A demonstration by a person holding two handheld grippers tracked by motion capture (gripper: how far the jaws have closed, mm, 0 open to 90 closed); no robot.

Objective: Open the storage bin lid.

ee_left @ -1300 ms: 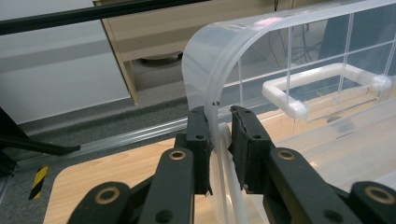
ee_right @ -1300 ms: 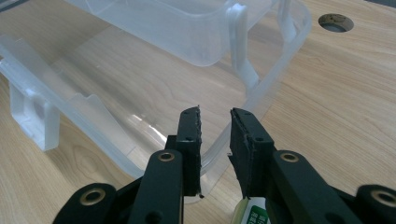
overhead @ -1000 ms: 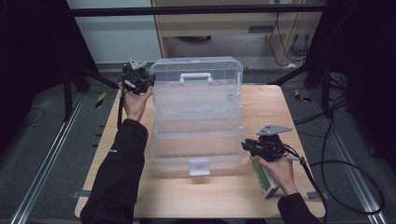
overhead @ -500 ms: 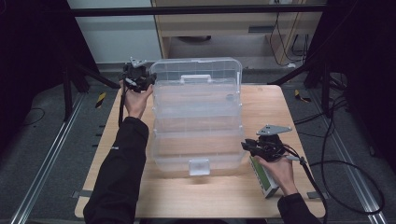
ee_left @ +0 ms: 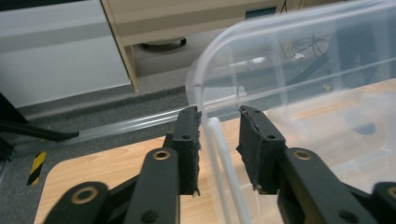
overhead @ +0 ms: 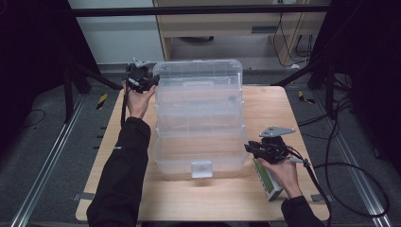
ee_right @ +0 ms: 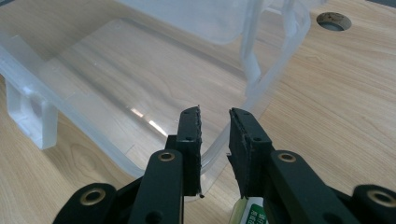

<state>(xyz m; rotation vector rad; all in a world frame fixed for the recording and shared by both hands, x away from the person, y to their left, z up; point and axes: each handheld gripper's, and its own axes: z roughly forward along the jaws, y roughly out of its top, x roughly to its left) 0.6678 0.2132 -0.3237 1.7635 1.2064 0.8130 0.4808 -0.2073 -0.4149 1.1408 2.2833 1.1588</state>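
A large clear plastic box (overhead: 198, 153) stands on the wooden table (overhead: 283, 113), its lid (overhead: 198, 75) raised at the far side. My left gripper (overhead: 150, 81) is held up at the lid's far left corner. In the left gripper view its jaws (ee_left: 219, 116) stand open astride the lid's edge (ee_left: 215, 135), with a gap on one side. My right gripper (overhead: 249, 147) is at the box's near right corner. In the right gripper view the gripper (ee_right: 215, 114) is closed over the box's rim (ee_right: 212, 156).
A green and white carton (overhead: 265, 182) lies on the table under the right hand, by the front right edge. The box's front latch (overhead: 202, 169) faces the person. A cable hole (ee_right: 333, 20) sits in the tabletop beyond the box. Cables trail off to the right.
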